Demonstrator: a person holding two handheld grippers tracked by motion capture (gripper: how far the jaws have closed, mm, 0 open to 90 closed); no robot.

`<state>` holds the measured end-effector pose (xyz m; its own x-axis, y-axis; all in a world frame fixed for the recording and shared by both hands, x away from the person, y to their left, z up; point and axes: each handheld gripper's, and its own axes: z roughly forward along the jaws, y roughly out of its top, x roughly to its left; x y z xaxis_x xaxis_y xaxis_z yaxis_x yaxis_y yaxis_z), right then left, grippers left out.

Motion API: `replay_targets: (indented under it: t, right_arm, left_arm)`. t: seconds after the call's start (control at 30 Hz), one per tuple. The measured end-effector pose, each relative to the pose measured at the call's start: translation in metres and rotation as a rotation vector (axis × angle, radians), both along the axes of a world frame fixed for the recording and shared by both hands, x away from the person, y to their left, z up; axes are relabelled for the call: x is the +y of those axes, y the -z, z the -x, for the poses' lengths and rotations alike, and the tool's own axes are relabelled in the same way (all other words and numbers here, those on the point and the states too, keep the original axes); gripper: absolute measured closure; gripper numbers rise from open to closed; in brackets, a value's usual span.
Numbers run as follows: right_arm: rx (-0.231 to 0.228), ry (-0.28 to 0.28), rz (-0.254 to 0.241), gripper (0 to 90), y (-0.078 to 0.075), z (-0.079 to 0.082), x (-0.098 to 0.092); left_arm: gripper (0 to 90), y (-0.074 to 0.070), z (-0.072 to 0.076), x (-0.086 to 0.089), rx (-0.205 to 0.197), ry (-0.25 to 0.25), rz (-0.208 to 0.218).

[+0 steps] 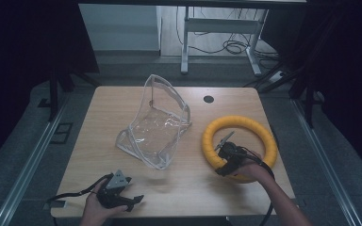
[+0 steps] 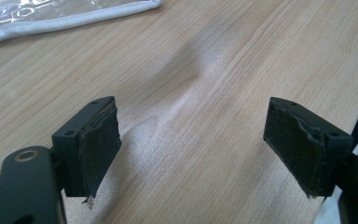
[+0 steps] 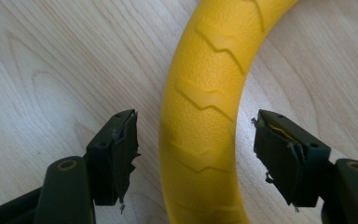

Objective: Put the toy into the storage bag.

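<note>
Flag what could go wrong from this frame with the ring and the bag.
1. The right tool straddles the yellow ring with jaws open; its worn, frayed pads may slip on the ring's curved, ridged surface once closed.
2. The clear bag stands slumped and floppy; pushing the ring at it may topple it.
3. The left tool sits by the table's near edge, far from steadying the bag.

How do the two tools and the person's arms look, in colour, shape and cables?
Both tools are black with two blocky jaws whose dark pads are frayed at the edges. The left tool carries a grey three-cornered plate on top, and so does the right tool. A black cable trails from each. The forearms are bare, with no sleeves visible.
</note>
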<state>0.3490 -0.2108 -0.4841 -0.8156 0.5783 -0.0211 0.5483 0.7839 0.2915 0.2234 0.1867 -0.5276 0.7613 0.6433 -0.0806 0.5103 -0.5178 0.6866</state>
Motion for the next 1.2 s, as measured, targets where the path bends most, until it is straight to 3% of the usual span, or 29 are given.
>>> replay_targets:
  t: [0.3,0.63,0.73,1.0,1.2]
  right_arm:
    - [0.046,-0.014,0.061,32.6,0.01,-0.005,0.003]
    - [0.064,-0.03,0.085,42.9,0.016,-0.008,0.003]
    - [0.081,-0.041,0.088,50.0,0.017,-0.009,0.004]
    - [0.116,-0.06,0.108,51.7,0.015,-0.013,0.006]
    - [0.103,-0.064,0.069,52.1,0.009,-0.012,0.001]
  left_arm:
    - [18.3,0.0,0.0,0.0,-0.001,0.001,-0.001]
    - [18.3,0.0,0.0,0.0,0.0,0.002,-0.003]
    - [18.3,0.001,0.0,0.0,0.0,0.003,-0.004]
    - [18.3,0.001,0.001,0.0,-0.002,0.003,-0.005]
    - [18.3,0.0,0.0,0.0,-0.003,0.003,-0.006]
